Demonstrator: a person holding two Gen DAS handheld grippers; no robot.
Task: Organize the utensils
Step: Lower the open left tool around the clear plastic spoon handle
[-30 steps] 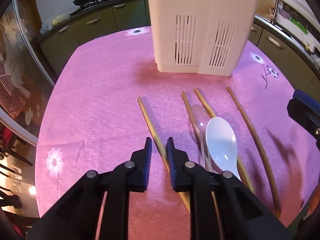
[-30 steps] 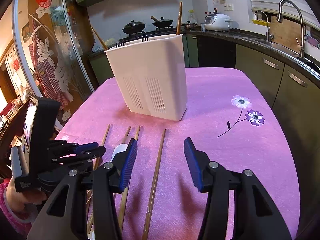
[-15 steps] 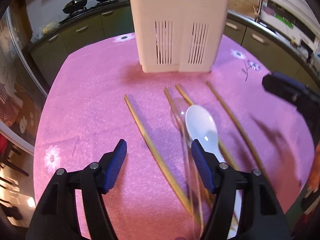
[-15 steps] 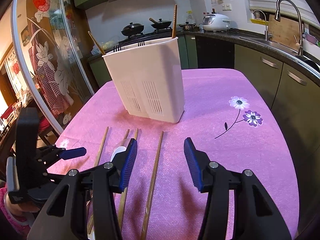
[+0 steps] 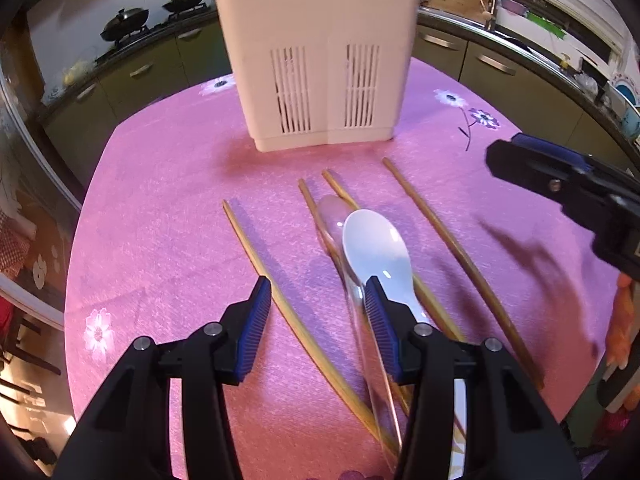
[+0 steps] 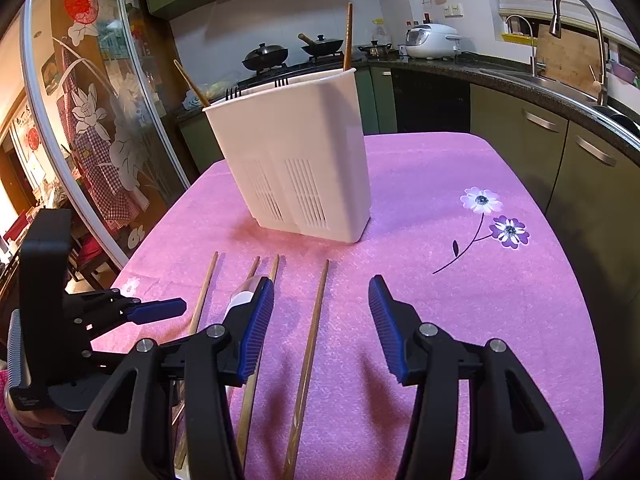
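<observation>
- On the pink tablecloth (image 5: 160,208), a white utensil holder (image 5: 320,56) is standing upright at 12 o'clock in both wrist views; two chopsticks and some dark fork tips are sticking out over its rim in the right wrist view.
- Four wooden chopsticks are lying in front of the holder, roughly side by side, pointing toward it.
- A white spoon (image 5: 378,250) is lying across the two middle chopsticks, and a clear spoon (image 5: 334,216) is lying just beside it, toward 9 o'clock, partly under it.
- The left gripper (image 5: 314,294) is hovering over the leftmost chopstick (image 5: 256,256). Its jaws are standing spread and have just been closing a little; the chopstick is passing between them, but the pads are not pressing on it.
- The right gripper (image 6: 322,296) is hanging with its jaws spread over the rightmost chopstick (image 6: 314,328), which is lying between the pads, untouched.
- In the left wrist view the right gripper is showing at 3 o'clock.
</observation>
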